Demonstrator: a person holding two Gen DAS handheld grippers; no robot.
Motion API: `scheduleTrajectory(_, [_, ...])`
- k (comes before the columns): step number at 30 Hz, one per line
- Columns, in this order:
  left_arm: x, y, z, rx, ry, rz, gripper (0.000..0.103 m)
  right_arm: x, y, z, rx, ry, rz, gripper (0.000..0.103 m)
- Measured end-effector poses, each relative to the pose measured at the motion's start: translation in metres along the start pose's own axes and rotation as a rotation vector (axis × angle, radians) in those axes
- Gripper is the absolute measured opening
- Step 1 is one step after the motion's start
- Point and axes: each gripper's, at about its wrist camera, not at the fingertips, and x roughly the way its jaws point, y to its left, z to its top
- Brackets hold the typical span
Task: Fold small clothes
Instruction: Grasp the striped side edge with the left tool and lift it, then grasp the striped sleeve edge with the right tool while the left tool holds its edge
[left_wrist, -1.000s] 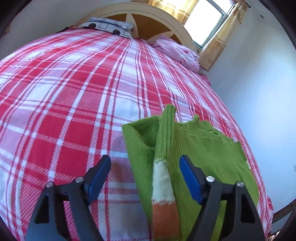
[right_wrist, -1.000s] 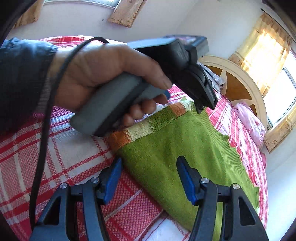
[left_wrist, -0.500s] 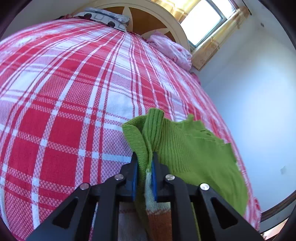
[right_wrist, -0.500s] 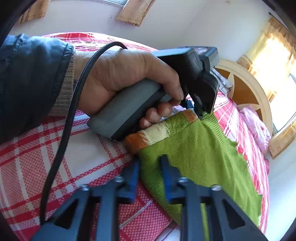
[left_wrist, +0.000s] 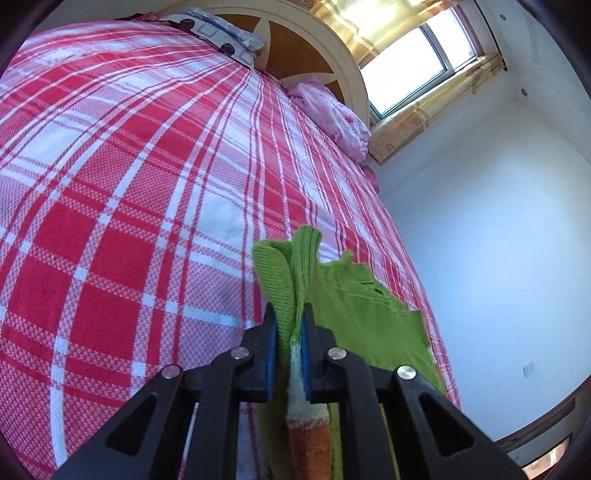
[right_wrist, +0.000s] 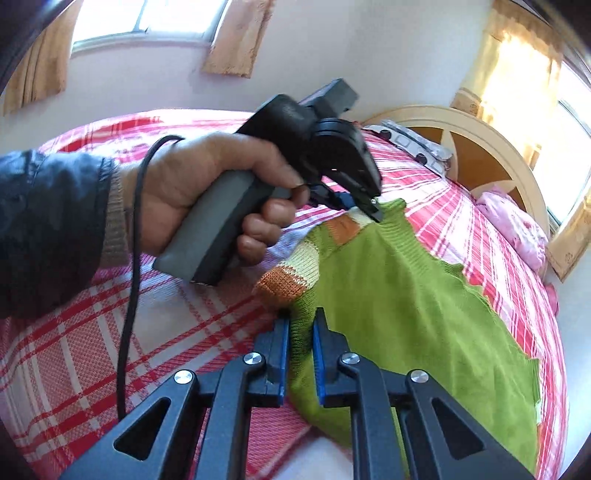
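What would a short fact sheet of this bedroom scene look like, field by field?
Place: bed with a red-and-white plaid sheet
Garment: green knitted sweater with an orange-and-cream striped band
Left tongs: shut on the sweater's striped edge
Right tongs: shut on the sweater's green edge
Left hand: wraps the grey handle of the left tongs, dark sleeve
At the headboard: pink bundle of cloth, patterned pillow

One green knitted sweater (right_wrist: 406, 314) with orange and cream striped trim is counted, lying on one bed covered by a red and white plaid sheet (left_wrist: 122, 206). Two black two-finger grippers with blue pads are seen, the left gripper (left_wrist: 290, 350) and the right gripper (right_wrist: 299, 354). One grey patterned pillow (left_wrist: 225, 38), one crumpled pink cloth (left_wrist: 332, 118) and one curved cream and brown headboard (right_wrist: 476, 147) are counted. Two curtained windows are counted in the right wrist view.
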Motion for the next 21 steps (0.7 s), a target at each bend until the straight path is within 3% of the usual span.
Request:
scheduleTrajectory(8, [-0.004,-0.025,0.007,-0.021,-0.016,-0.063,0.011,-0.019,-0.038,-0.009,0.119,-0.030,0.034,0.010])
scheduleTrajectory(21, [0.006,-0.099,0.013,0.056,-0.025,-0.114,0.011,-0.061,-0.114,-0.033,0.359,-0.126,0.078,0.009])
